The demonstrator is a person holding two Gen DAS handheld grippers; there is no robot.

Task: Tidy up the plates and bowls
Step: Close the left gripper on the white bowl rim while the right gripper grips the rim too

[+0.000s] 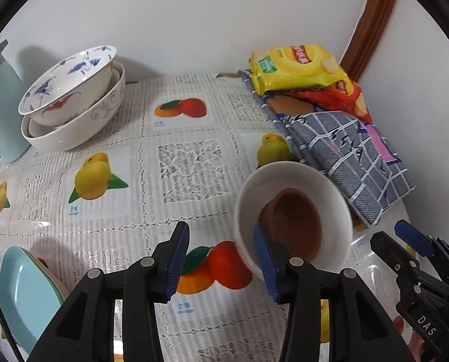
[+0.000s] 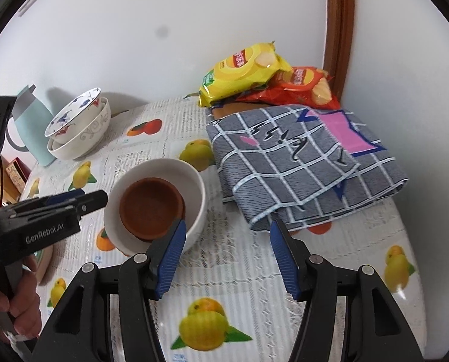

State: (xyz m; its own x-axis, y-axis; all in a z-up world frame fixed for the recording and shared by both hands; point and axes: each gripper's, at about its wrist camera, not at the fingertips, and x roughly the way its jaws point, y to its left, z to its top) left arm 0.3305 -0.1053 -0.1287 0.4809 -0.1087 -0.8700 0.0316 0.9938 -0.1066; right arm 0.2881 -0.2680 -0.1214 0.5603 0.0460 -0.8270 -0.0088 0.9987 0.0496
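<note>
The left claw [image 2: 83,200] (marked "GenRobot.AI") and the right claw [image 1: 405,238] (marked "DAS") both gape beside the white bowl [image 2: 194,187].

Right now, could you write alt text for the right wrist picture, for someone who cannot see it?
An open right tool hovers beside a white bowl holding a brown dish on a fruit-print tablecloth. A folded checked cloth lies to the right.

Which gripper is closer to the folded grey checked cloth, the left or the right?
Right. The right gripper is open just before the folded grey checked cloth; the left gripper, also open, sits beyond the white bowl.
</note>
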